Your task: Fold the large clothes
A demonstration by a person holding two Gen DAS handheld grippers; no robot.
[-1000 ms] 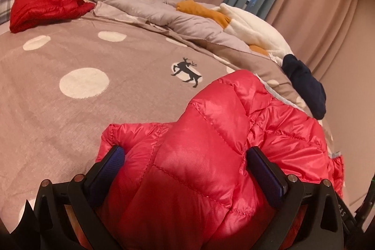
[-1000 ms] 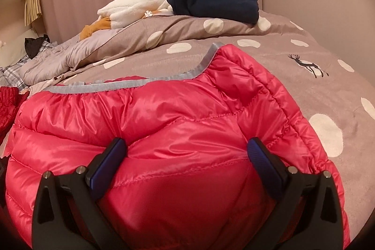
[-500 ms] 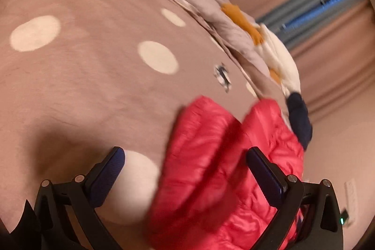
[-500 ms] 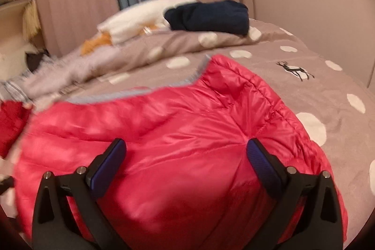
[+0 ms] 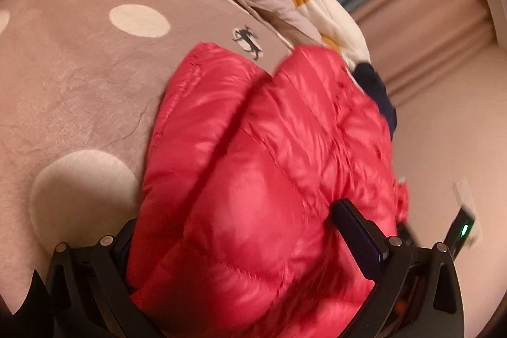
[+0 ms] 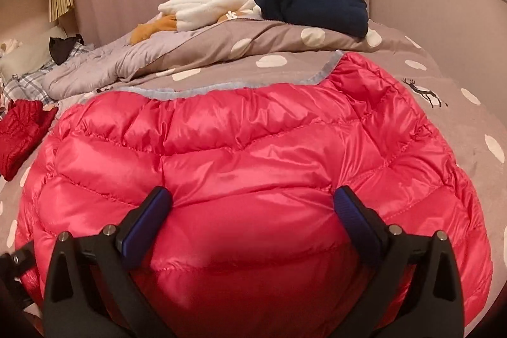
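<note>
On the spotted bedspread point(image 6: 469, 129) lay the red puffer jacket point(image 6: 240, 167), spread flat, its grey-trimmed edge pointing away from you. Your right gripper point(image 6: 253, 205) and left gripper point(image 5: 234, 230) both had jaws spread wide, jacket fabric bulging between them, probably to gather a fold. Beyond the jacket, bare bedspread left room; folded clothes point(image 6: 313, 5) sat farther off.

Navy sweater point(image 6: 312, 10) & cream fleece point(image 6: 218, 2) atop rumpled duvet point(image 6: 196, 56).

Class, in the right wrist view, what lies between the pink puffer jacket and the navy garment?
A folded-back ridge of polka-dot duvet, between jacket and garment.
</note>
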